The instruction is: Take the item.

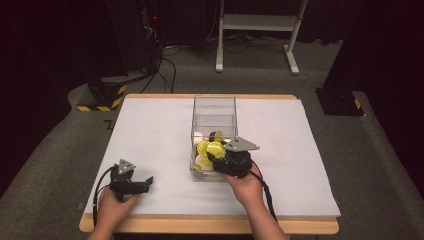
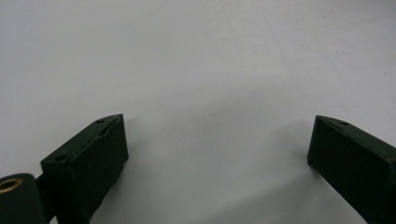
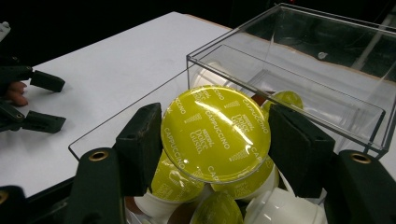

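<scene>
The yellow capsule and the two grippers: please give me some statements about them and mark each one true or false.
1. The right gripper is shut on a yellow Cappuccino capsule. True.
2. The left gripper holds a capsule. False: it is open, with bare white table between its jaws.
3. The clear plastic box holds several capsules. True.
4. The clear plastic box has a lid on it. False: its top is open.
5. The left gripper is inside the box. False: it rests at the table's near left.

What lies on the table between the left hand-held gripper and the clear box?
Nothing: in the high view, bare white table separates the left hand-held gripper from the clear box.
</scene>
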The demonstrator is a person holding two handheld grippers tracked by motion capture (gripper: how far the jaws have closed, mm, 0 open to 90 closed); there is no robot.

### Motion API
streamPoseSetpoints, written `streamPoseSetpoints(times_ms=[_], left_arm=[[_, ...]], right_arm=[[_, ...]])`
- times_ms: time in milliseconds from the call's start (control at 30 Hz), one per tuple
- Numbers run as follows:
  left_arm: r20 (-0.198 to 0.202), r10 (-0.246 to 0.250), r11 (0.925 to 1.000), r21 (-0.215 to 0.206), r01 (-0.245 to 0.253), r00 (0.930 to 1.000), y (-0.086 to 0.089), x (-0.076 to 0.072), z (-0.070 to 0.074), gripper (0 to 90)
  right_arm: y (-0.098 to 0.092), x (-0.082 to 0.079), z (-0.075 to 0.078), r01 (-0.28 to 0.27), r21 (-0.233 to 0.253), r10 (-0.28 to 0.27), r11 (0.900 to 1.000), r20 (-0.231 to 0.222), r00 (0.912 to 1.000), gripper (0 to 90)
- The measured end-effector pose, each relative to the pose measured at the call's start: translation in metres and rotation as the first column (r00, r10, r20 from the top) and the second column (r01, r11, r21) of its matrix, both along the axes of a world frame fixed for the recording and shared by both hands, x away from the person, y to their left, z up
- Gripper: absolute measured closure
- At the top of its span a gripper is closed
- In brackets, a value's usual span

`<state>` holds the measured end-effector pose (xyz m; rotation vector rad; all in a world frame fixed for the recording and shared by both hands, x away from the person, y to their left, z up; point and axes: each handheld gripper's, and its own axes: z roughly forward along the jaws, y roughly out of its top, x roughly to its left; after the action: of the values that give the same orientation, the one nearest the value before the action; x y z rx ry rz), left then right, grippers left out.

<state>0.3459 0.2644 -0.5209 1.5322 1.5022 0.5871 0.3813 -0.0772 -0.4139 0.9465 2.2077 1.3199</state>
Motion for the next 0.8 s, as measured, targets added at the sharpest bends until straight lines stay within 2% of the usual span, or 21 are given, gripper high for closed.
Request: streamPoseSetpoints(times_ms=[333,800], left_arm=[[0.0,0.0,1.0,-0.001,0.0,1.0,0.0,0.0,0.0,5.0],[-0.001,0.0,1.0,-0.001,0.0,1.0,0.0,0.0,0.0,5.0]], right_arm=[[-0.003,-0.004,0.003,-0.001,0.005,0.001,1.0,0.015,0.9999,37.8],[-0.016,-0.007,0.008,0.027,0.015,-0.028,1.0,0.033,0.9991,37.7]])
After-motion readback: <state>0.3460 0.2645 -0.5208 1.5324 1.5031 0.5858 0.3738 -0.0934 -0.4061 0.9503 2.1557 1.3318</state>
